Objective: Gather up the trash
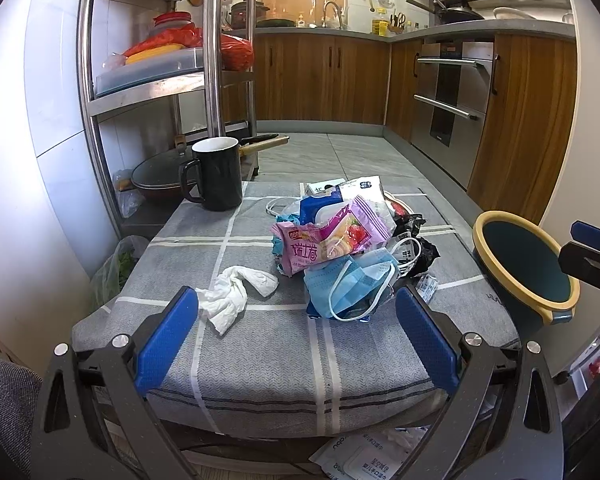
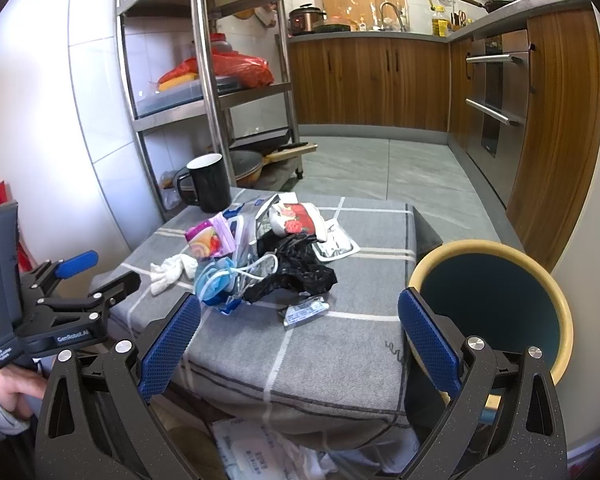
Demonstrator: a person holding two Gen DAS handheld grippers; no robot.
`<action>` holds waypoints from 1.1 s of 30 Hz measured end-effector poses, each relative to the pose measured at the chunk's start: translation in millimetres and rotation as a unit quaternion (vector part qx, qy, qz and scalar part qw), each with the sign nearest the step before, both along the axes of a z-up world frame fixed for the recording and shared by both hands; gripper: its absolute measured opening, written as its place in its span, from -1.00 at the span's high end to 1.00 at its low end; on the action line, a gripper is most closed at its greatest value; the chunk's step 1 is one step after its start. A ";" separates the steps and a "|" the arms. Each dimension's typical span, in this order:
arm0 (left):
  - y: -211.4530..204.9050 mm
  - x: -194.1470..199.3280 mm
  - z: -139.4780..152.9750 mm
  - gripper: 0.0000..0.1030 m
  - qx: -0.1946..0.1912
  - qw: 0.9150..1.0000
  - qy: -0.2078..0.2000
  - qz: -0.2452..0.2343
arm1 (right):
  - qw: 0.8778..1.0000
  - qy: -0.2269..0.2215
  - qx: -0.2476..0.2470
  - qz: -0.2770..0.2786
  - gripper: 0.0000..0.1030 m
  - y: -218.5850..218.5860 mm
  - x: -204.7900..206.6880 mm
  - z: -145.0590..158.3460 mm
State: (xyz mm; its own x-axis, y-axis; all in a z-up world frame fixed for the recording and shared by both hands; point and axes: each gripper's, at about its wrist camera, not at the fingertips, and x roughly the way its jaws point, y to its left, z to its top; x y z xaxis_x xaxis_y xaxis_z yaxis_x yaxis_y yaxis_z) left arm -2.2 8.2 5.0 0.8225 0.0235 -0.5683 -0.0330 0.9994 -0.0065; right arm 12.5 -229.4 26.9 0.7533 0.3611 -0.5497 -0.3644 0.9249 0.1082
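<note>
- The left tongs (image 1: pixel 296 330) are spread wide and hold nothing; their blue pads hang just above the near part of the tabletop (image 1: pixel 260 360), touching none of the litter.
- The right tongs (image 2: pixel 299 338) are also spread wide and empty, with the left pad over the near tabletop corner and the right pad in front of the bin (image 2: pixel 500 300).
- The bin, dark teal inside with a cream rim, stands just beside the right edge of the tabletop, its mouth open and tilted towards the cameras.
- The tabletop wears a grey checked cloth; its near strip in front of both tongs is bare, and so is the far right corner.
- The trash pile (image 1: pixel 348 248) sits in the middle of the tabletop: a pink snack wrapper (image 1: pixel 324 240) on top, a blue face mask (image 1: pixel 348 284) at the near side, a black plastic bag (image 2: pixel 296 272) on the right.
- A crumpled white tissue (image 1: pixel 236 292) lies apart, left of the pile, close to the left pad of the left tongs.
- A black mug (image 1: pixel 216 174) stands at the far left corner, well apart from the pile.
</note>
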 end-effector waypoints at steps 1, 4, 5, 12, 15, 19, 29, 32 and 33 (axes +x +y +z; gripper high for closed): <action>0.0 -0.2 -0.2 -0.89 0.000 1.000 0.000 0.000 | 1.000 0.000 0.000 0.000 -0.91 0.1 0.0 0.9; 0.3 -0.2 0.1 -0.89 0.000 1.000 0.000 -0.001 | 1.000 0.000 0.000 -0.001 -0.91 0.0 -0.2 1.0; 0.5 0.0 0.1 -0.89 0.000 1.000 0.000 0.000 | 1.000 0.000 0.000 -0.001 -0.91 0.0 -0.2 0.4; 2.0 -1.1 0.2 -0.89 -0.001 1.000 0.000 0.001 | 1.000 0.000 0.000 0.000 -0.91 0.0 -0.3 1.0; 2.0 -1.0 0.2 -0.89 -0.001 1.000 0.000 0.001 | 1.000 -0.001 0.000 -0.001 -0.91 0.1 -0.4 0.9; 2.2 -1.1 0.2 -0.89 -0.001 1.000 0.000 0.001 | 1.000 -0.001 0.000 0.000 -0.91 0.3 -0.6 0.6; 5.0 -1.4 1.9 -0.89 -0.002 1.000 -0.001 0.003 | 1.000 -0.001 0.000 0.000 -0.91 0.8 -0.7 -0.4; 4.7 -1.3 1.7 -0.89 -0.002 1.000 -0.001 0.002 | 1.000 -0.001 0.001 0.000 -0.91 0.6 -0.7 -0.5; 4.4 -1.3 1.4 -0.89 -0.002 1.000 -0.001 0.002 | 1.000 -0.001 0.001 0.000 -0.91 0.7 -0.7 -0.9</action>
State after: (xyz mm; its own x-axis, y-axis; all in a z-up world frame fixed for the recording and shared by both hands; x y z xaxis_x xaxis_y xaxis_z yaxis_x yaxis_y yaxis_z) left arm -3.5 12.5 6.4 0.8234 0.0244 -0.5669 -0.0371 0.9993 -0.0109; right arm 11.9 -228.7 26.1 0.7548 0.3612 -0.5475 -0.3637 0.9251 0.1088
